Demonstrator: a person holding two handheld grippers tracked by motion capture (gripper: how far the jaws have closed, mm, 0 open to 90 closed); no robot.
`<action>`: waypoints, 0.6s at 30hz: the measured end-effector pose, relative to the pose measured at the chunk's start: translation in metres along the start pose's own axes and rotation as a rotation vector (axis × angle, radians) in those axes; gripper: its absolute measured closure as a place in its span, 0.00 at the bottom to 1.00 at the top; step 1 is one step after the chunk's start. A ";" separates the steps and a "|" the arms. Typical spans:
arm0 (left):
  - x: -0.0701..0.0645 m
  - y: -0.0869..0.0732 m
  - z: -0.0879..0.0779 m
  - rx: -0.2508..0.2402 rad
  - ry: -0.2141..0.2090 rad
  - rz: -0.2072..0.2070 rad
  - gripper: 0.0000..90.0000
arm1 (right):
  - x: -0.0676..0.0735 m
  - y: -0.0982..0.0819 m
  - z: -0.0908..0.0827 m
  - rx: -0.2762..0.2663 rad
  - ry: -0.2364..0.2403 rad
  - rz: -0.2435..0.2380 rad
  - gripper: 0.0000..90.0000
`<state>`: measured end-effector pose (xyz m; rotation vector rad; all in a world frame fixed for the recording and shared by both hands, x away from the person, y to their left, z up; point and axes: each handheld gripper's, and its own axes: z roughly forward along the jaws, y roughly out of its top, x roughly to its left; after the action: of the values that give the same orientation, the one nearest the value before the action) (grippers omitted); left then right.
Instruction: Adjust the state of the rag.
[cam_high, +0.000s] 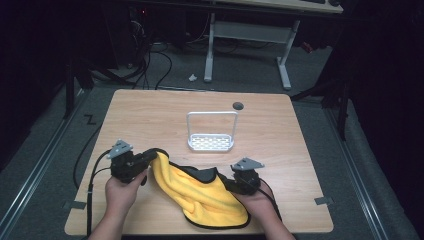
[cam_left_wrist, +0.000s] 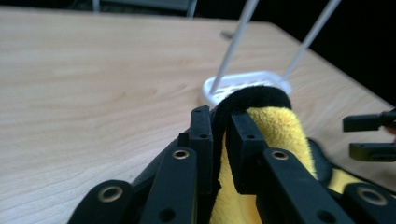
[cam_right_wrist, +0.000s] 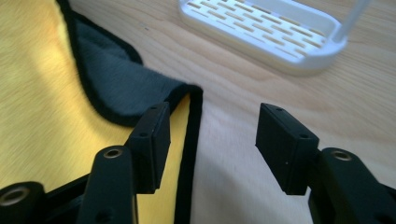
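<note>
Two tongs, yellow cloth, no legible writing

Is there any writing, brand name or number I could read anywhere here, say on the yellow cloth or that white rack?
None: no readable text on the yellow cloth, the white rack, the table or either gripper.

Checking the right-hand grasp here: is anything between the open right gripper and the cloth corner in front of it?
Nothing visible. The right gripper stands open at the black-edged corner of the yellow cloth, with bare table between its jaws. The white rack sits farther off. The left gripper already pinches the cloth's other edge.
</note>
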<state>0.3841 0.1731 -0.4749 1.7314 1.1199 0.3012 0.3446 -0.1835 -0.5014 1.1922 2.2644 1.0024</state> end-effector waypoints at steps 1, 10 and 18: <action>0.000 0.000 0.000 0.000 0.000 0.000 0.85 | 0.001 0.004 0.010 0.020 0.001 -0.011 0.49; -0.004 -0.007 -0.001 -0.055 0.007 0.006 0.54 | 0.015 0.002 0.029 0.082 -0.018 -0.131 0.96; -0.001 -0.019 -0.029 -0.091 -0.029 -0.004 0.51 | -0.072 -0.039 -0.025 0.048 -0.268 0.063 0.97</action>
<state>0.3552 0.1910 -0.4771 1.6479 1.0722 0.3186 0.3482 -0.2685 -0.5125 1.3383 2.0621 0.7621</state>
